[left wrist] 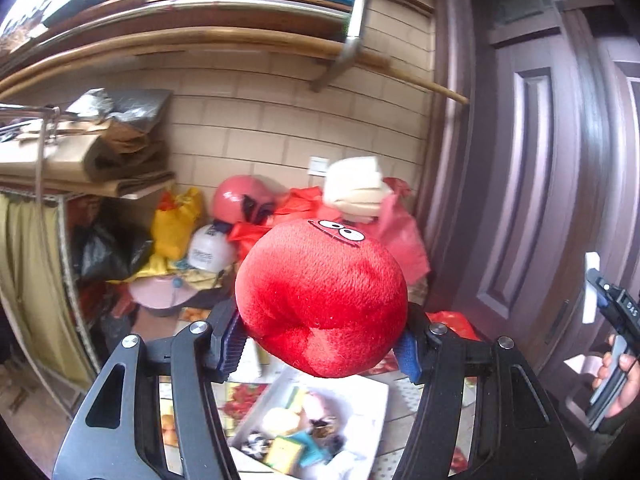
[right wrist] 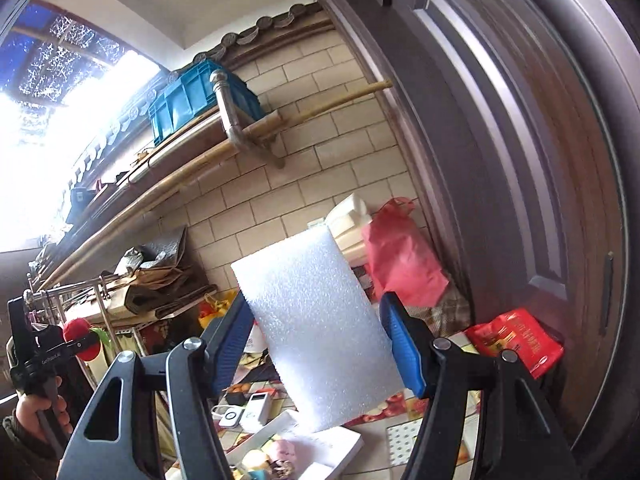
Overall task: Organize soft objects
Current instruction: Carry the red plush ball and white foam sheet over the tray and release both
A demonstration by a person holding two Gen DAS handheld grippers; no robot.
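Above the white box (left wrist: pixel 372 396), the left gripper (left wrist: pixel 320 344) is closed partway on a red plush toy (left wrist: pixel 322 300), its blue pads pressed into the toy's two sides so the plush bulges between them. The toy hangs clear of the box, its stitched eyes turned away toward the tiled wall (left wrist: pixel 280 136). The left wrist view looks straight down into the box under the toy, where a yellow sponge (left wrist: pixel 280 420) and other small soft things lie jumbled; this is the fuller look at the contents.

The right gripper (right wrist: pixel 320 344) is closed partway on a white foam block (right wrist: pixel 320 332), one blue pad against each long edge, the block standing tilted above the near corner of the box (right wrist: pixel 344 446). Only the right wrist view shows the white gadgets (right wrist: pixel 244 410) on the patterned cloth just beside the box, and a red packet (right wrist: pixel 516 340) farther from the box, by the brown door (right wrist: pixel 520 160).

Each camera catches the other tool at its edge: the left view shows the right gripper's handle with the foam's edge, the right view shows the left one holding the red toy (right wrist: pixel 80 338) well to the side of the box.
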